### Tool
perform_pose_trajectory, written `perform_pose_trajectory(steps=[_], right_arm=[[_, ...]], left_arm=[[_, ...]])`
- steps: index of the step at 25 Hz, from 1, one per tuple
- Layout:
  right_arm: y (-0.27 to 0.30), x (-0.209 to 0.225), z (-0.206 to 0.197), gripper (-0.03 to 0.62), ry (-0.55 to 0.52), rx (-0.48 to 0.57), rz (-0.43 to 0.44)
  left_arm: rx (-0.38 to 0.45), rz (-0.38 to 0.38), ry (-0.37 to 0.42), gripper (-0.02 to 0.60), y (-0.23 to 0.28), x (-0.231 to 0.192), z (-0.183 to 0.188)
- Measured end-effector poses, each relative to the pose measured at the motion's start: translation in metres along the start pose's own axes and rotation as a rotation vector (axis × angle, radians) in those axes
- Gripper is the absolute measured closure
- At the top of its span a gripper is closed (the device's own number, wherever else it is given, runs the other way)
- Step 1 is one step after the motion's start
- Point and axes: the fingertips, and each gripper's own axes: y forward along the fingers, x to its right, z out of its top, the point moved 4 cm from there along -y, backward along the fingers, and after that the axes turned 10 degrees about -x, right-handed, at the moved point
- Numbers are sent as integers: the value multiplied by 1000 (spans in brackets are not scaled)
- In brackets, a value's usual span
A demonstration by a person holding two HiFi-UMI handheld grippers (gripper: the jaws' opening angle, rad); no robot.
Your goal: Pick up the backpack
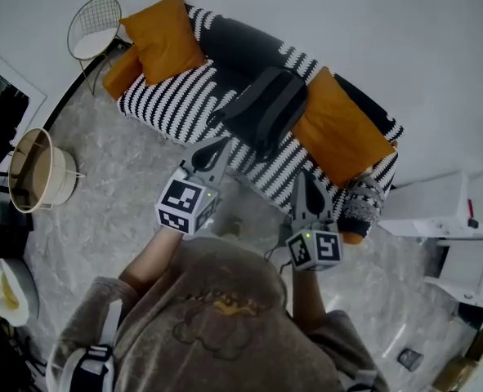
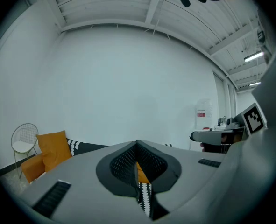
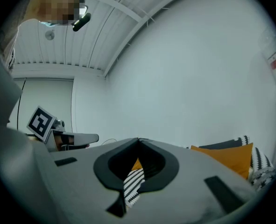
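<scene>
A dark grey backpack (image 1: 266, 109) lies in the middle of a black-and-white striped sofa (image 1: 176, 104), between two orange cushions. In the head view my left gripper (image 1: 215, 147) is shut and empty, its tip just short of the sofa's front edge, below and left of the backpack. My right gripper (image 1: 301, 180) is also shut and empty, over the sofa's front edge below the backpack's right side. Both gripper views look past closed jaws at the white wall; the left gripper (image 2: 138, 146) and right gripper (image 3: 138, 142) show only slivers of sofa and cushion.
An orange cushion (image 1: 166, 35) leans at the sofa's left end, another orange cushion (image 1: 339, 129) at the right. A wire chair (image 1: 94, 27) stands at far left, a round basket (image 1: 37, 170) on the marble floor, white furniture (image 1: 453, 235) at right.
</scene>
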Motion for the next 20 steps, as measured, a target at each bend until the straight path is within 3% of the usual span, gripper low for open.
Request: perform_pose_trajectory(steps=[11, 20], right_arm=[[50, 41, 6, 589, 24, -25, -14], [115, 79, 18, 589, 43, -35, -63]], left_arm=[[2, -8, -11, 580, 64, -26, 18], [-6, -55, 24, 580, 141, -58, 42]])
